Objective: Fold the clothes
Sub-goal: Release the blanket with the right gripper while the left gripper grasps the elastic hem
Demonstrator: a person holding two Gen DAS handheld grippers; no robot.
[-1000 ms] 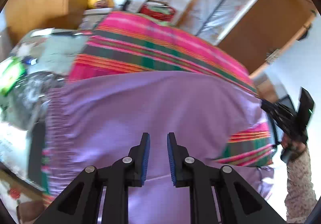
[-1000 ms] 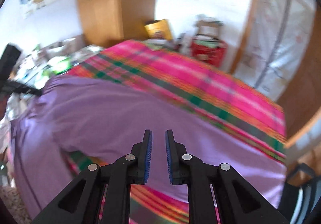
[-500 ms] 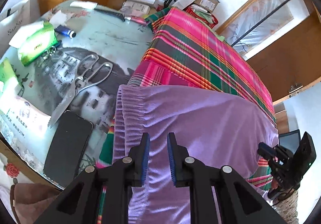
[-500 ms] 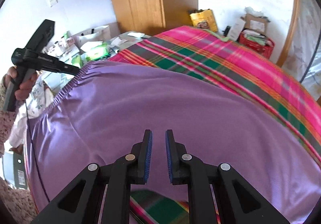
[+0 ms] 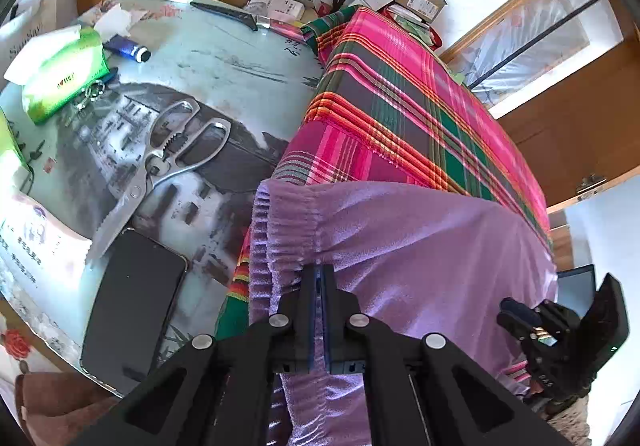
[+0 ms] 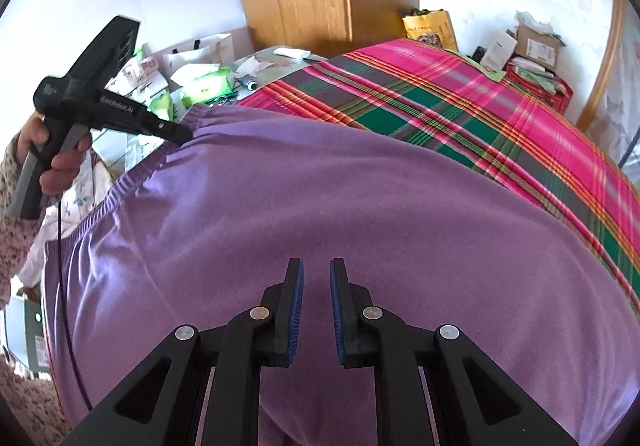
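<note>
The soft purple garment with a ribbed stretchy band (image 5: pixel 420 246) is lying spread over the bright pink, green and orange checked cloth (image 5: pixel 420 102) that is covering the desk. Its band end is lying at the left, near the edge of the checked cloth.

The left tool (image 5: pixel 319 278) is pinching the purple cloth just beside the ribbed band (image 5: pixel 264 230). Its jaws have just been closing, and now they are clenched on a little ridge of the fabric. I think it is holding there so that end can be lifted and folded over.

The right tool (image 6: pixel 316 286) is hanging over the smooth middle of the garment, with its jaws a little apart and nothing between them. It looks ready to grab its own bit of cloth.

Half a second ago the left jaws were standing apart over the flat cloth; now the cloth is bunching up between them. The right tool is sitting lower and closer over the purple cloth than before.

To the left, big metal kitchen scissors (image 5: pixel 160 162) and a flat black phone (image 5: pixel 132 302) are lying on the bare desk (image 5: pixel 224 58).
</note>
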